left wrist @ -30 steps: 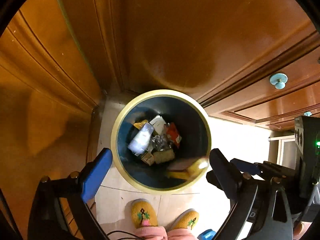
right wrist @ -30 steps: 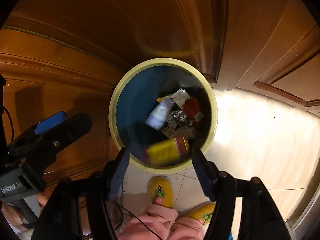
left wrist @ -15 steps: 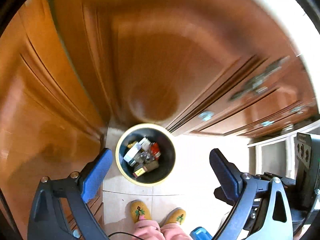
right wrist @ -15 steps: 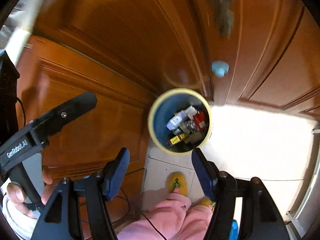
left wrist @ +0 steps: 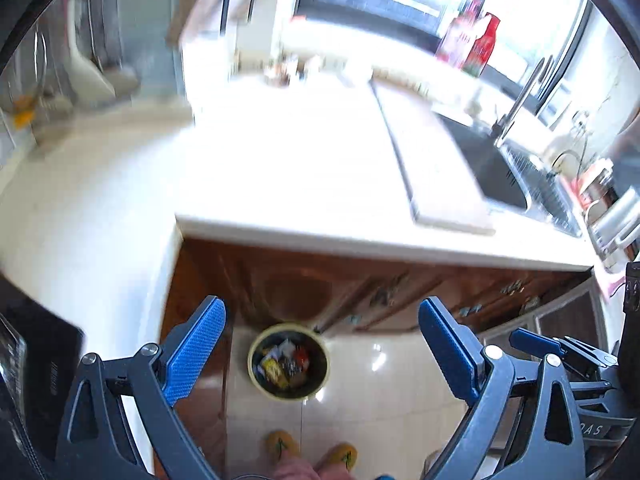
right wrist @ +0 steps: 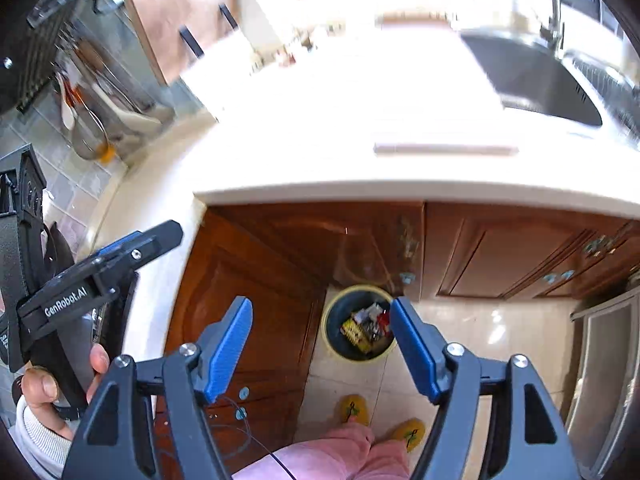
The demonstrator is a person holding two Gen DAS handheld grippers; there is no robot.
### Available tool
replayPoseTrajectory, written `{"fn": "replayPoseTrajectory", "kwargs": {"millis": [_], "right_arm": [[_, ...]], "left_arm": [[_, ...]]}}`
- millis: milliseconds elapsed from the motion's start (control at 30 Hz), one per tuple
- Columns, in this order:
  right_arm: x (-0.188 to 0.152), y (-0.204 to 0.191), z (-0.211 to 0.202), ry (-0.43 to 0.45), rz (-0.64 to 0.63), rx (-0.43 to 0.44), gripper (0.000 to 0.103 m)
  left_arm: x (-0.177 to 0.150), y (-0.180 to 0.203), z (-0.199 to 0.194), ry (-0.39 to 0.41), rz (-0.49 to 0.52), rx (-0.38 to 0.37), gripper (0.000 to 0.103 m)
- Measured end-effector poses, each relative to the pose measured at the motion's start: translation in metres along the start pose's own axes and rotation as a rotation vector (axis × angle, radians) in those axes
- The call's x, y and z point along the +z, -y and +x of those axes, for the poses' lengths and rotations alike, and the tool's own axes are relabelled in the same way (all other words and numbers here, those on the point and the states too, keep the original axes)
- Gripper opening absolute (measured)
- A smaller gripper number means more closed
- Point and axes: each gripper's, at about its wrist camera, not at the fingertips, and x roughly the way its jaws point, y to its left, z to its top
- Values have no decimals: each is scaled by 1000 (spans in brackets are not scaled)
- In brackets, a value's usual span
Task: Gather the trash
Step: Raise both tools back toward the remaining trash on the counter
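Observation:
A yellow-rimmed blue bin (left wrist: 289,360) stands on the tiled floor far below, against the wooden cabinets, with several wrappers and packets of trash (left wrist: 282,364) inside. The same bin (right wrist: 358,324) shows in the right wrist view. My left gripper (left wrist: 322,350) is open and empty, high above the bin. My right gripper (right wrist: 322,342) has nothing between its fingers and its jaws are opening. The left gripper (right wrist: 116,256), held in a hand, also appears at the left of the right wrist view.
A white countertop (left wrist: 304,168) spans the view at gripper height, with a cutting board (left wrist: 432,168), a sink (left wrist: 492,168) and tap to the right. Wooden cabinet doors (right wrist: 256,288) lie under it. Utensils hang at the back left (right wrist: 100,108). Yellow slippers (right wrist: 354,410) stand below.
Both grippers rose fast from just above the bin to above counter height. The bin shrank in view and the countertop and sink came into sight. The yellow can now lies in the bin.

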Motion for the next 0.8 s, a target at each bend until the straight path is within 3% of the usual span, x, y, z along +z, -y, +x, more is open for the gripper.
{"fn": "replayPoseTrajectory", "kwargs": {"millis": [200, 367, 800], "right_arm": [[25, -11, -34, 57, -50, -50, 73], [49, -19, -59, 136, -46, -41, 73], [98, -53, -65, 287, -56, -130, 73]], "left_arm": [[34, 9, -28, 66, 22, -5, 96], [56, 12, -39, 101, 55, -18, 96], [108, 14, -46, 149, 186, -43, 96]]}}
